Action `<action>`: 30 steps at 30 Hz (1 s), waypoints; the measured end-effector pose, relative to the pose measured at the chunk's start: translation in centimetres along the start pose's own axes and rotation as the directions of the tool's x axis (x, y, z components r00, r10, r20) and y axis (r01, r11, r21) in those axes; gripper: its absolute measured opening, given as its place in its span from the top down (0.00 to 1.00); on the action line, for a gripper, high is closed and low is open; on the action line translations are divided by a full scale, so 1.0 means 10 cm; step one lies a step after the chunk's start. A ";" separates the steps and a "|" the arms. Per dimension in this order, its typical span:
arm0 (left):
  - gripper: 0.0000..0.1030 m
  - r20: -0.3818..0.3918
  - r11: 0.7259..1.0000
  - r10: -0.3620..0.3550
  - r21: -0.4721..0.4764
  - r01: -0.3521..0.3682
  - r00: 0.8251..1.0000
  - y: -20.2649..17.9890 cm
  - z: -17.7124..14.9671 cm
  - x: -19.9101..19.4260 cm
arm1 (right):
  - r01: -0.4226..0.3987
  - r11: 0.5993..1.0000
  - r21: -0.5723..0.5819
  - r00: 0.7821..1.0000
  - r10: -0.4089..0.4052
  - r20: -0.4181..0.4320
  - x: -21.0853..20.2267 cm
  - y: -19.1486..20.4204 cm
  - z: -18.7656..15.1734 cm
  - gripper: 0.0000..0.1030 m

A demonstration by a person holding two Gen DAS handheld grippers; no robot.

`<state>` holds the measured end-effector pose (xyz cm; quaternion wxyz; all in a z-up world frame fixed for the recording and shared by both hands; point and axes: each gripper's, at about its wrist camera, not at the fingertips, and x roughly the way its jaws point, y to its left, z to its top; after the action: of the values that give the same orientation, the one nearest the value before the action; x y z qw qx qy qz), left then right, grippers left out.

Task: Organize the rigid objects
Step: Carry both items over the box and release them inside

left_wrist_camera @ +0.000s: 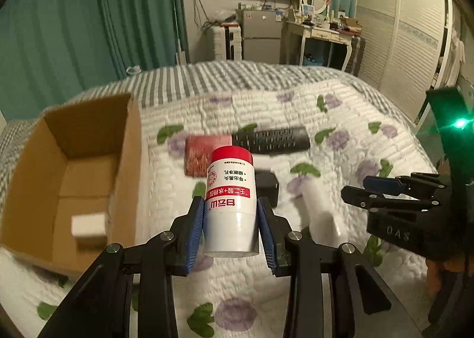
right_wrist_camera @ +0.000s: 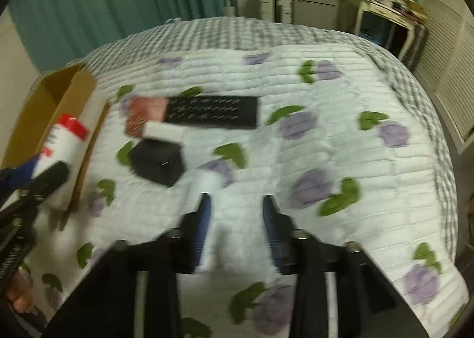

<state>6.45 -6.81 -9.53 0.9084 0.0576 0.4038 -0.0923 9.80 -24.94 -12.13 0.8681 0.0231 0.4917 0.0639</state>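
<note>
While the left gripper (left_wrist_camera: 230, 229) clasps a red-capped white bottle (left_wrist_camera: 230, 204), the cardboard box (left_wrist_camera: 89, 142) waits leftward; the right gripper (right_wrist_camera: 237, 228) straddles a blurred white object (right_wrist_camera: 209, 186), grip uncertain.

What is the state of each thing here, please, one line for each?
Left hand-held gripper: shut on the bottle.
Bottle: capped, held above the bed, near the box.
Right hand-held gripper: open, around a blurred white object.
Cardboard box: open, a white block inside.
Remote control: lying flat on the quilt.
Black box: closed, resting on the quilt.
</note>
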 end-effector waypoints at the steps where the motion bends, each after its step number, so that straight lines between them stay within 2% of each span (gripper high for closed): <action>1: 0.65 -0.005 1.000 0.001 -0.003 -0.001 1.000 0.00 -0.03 0.03 | -0.003 1.000 -0.013 1.000 0.003 -0.004 0.02 0.07 -0.02 0.62; 5: 0.65 -0.035 1.000 0.004 -0.002 -0.005 0.999 -0.04 -0.16 0.19 | -0.010 0.999 -0.032 0.998 0.008 -0.069 0.22 0.23 -0.09 0.62; 9: 0.65 -0.041 1.000 0.010 0.002 -0.010 0.999 -0.05 -0.18 0.25 | -0.081 0.997 -0.001 0.992 0.081 -0.100 0.32 0.31 -0.10 0.62; 15: 0.65 -0.027 1.000 0.013 0.005 -0.013 1.000 -0.02 -0.17 0.16 | -0.103 0.995 0.018 0.983 0.105 -0.152 0.48 0.34 -0.19 0.58; 19: 0.65 -0.010 1.000 0.005 0.002 -0.005 1.000 -0.01 -0.17 0.01 | -0.107 0.994 0.029 0.983 0.110 -0.150 0.47 0.32 -0.22 0.58; 23: 0.65 0.037 1.000 -0.011 0.000 0.011 0.999 0.05 -0.10 -0.22 | -0.080 0.996 0.026 0.992 0.082 -0.099 0.31 0.35 -0.29 0.58; 26: 0.65 0.086 1.000 -0.023 -0.009 0.024 0.996 0.13 0.00 -0.44 | -0.093 0.995 0.025 0.994 0.094 -0.046 0.07 0.41 -0.27 0.58; 30: 0.65 0.164 0.999 -0.035 -0.025 0.040 0.986 0.37 0.21 -0.78 | -0.099 0.995 0.005 0.994 0.099 0.052 -0.45 0.56 -0.02 0.58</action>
<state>3.65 -2.59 -2.23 0.9374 0.0293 0.3300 -0.1079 6.80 -19.96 -7.81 0.8763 0.0524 0.4674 0.1045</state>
